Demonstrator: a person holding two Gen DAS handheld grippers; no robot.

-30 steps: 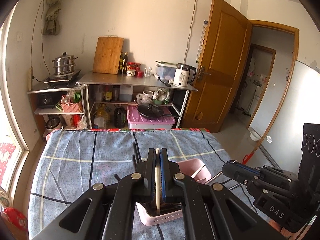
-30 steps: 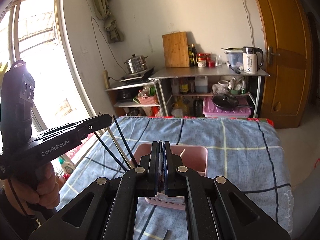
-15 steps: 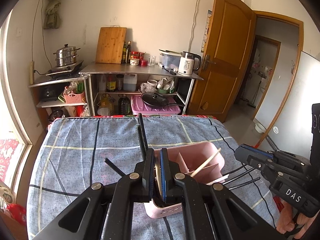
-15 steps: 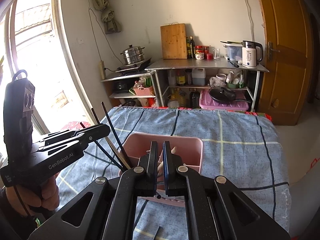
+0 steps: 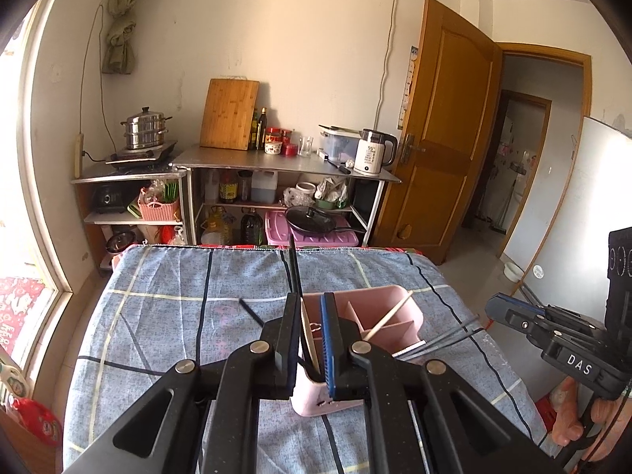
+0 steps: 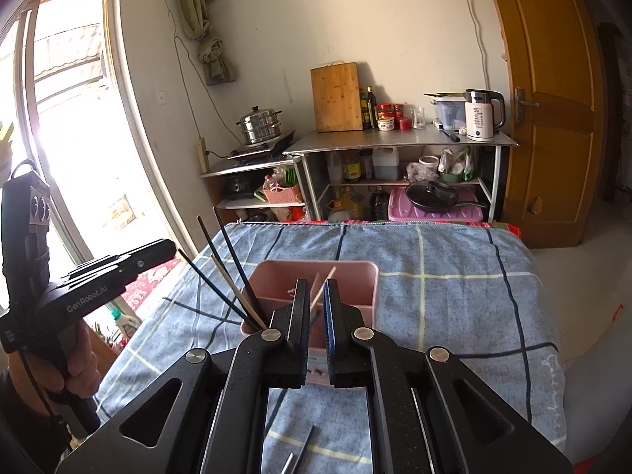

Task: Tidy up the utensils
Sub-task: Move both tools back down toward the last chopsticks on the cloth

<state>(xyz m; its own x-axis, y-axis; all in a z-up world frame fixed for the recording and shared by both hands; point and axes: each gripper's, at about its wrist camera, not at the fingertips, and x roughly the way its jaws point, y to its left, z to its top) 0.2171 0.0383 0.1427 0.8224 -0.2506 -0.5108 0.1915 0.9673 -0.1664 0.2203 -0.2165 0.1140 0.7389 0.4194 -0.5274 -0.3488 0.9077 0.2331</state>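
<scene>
A pink divided caddy (image 5: 399, 318) (image 6: 355, 276) stands on the blue checked cloth. My left gripper (image 5: 312, 296) (image 6: 164, 249) hangs over its near end. Its jaws are opening, and a pale wooden chopstick (image 5: 309, 335) stands loose between them, down in the caddy. My right gripper (image 6: 315, 282) (image 5: 493, 308) is over the caddy too, and its jaws are also opening. A wooden chopstick (image 6: 330, 274) shows through the gap and rests in the caddy. Black chopsticks (image 6: 229, 260) (image 5: 294, 272) lean out of one end compartment.
Loose dark sticks (image 6: 306, 444) (image 5: 446, 337) lie on the cloth (image 5: 166, 316) beside the caddy. A person's hand (image 6: 79, 359) holds the left gripper's handle. Kitchen shelves (image 5: 276, 166) stand beyond the far table edge, a window to the left and a wooden door (image 5: 446, 126) to the right.
Both pairs of jaws, pressed together a second ago, now stand slightly apart. Both hands have drawn back, so more of the caddy shows. The chopsticks sit lower in it.
</scene>
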